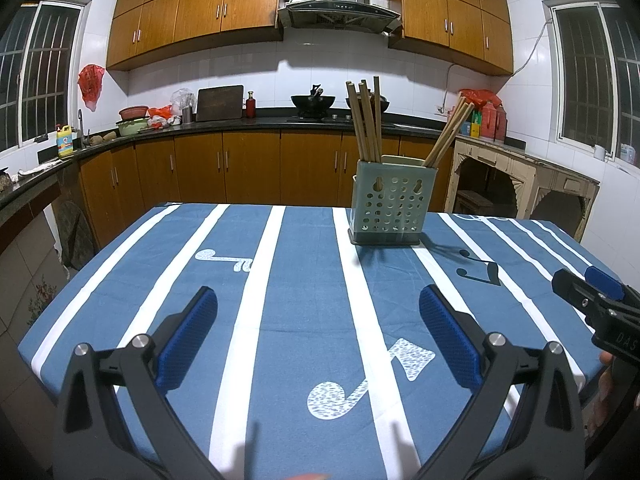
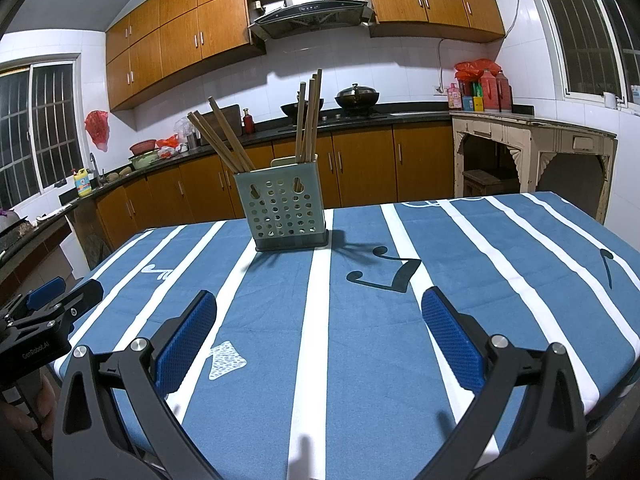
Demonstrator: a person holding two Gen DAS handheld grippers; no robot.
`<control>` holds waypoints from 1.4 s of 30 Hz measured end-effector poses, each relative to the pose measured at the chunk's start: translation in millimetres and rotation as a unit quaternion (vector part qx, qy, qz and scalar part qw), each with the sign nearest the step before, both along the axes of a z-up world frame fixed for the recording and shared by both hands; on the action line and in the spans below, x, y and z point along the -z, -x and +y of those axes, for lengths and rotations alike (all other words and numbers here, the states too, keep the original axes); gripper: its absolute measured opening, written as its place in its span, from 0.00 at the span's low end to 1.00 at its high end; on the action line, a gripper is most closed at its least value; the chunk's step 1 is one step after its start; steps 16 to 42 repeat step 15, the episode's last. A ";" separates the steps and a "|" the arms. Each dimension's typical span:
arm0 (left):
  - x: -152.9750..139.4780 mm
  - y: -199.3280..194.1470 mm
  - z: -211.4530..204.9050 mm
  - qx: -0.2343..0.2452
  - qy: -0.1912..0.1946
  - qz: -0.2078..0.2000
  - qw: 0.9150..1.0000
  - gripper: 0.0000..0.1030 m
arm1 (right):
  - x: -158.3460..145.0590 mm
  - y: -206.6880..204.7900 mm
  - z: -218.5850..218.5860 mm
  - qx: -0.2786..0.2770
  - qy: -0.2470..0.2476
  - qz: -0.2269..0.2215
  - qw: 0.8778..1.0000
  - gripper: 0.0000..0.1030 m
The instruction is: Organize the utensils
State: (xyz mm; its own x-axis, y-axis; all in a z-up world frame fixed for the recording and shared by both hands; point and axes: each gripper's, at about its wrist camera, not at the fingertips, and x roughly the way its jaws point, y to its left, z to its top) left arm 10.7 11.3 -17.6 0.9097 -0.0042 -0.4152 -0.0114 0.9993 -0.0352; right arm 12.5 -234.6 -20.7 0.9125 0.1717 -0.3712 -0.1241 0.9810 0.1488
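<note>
I hold both grippers low over the blue striped desk (image 1: 288,320), left gripper (image 1: 318,312) and right gripper (image 2: 320,312) each with fingers spread and empty. A perforated holder (image 1: 386,208) stands far ahead, chopsticks (image 1: 366,120) upright and leaning inside. They look light, stiff, slippery; I would pinch mid-shaft. Bare cloth all around; desk edges near.

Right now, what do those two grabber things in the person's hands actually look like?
Both match: the left gripper and right gripper have matte black Y-shaped frames, silver round pivot pins, and blue textured pads lining the jaws. White lettering marks their black bodies. No cables show.
</note>
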 end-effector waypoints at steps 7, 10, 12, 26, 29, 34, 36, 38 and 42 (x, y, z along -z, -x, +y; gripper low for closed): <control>5.7 -0.4 -1.6 -0.003 -0.003 -0.004 1.000 0.96 | -1.1 -0.3 0.2 0.001 -0.001 0.000 1.000 0.98; 7.0 -1.7 -0.4 -0.005 0.001 0.000 1.000 0.96 | -1.2 -0.5 0.2 0.000 0.000 0.000 1.000 0.98; 6.6 -2.1 0.4 -0.005 0.003 0.002 1.000 0.96 | -1.7 -0.6 0.4 0.001 -0.001 0.000 1.000 0.98; 5.2 -1.5 0.5 -0.005 0.002 0.003 1.000 0.96 | -1.8 -0.6 0.5 0.001 -0.001 0.001 1.000 0.98; 5.2 -1.5 0.5 -0.005 0.002 0.003 1.000 0.96 | -1.8 -0.6 0.5 0.001 -0.001 0.001 1.000 0.98; 5.2 -1.5 0.5 -0.005 0.002 0.003 1.000 0.96 | -1.8 -0.6 0.5 0.001 -0.001 0.001 1.000 0.98; 5.2 -1.5 0.5 -0.005 0.002 0.003 1.000 0.96 | -1.8 -0.6 0.5 0.001 -0.001 0.001 1.000 0.98; 5.2 -1.5 0.5 -0.005 0.002 0.003 1.000 0.96 | -1.8 -0.6 0.5 0.001 -0.001 0.001 1.000 0.98; 5.2 -1.5 0.5 -0.005 0.002 0.003 1.000 0.96 | -1.8 -0.6 0.5 0.001 -0.001 0.001 1.000 0.98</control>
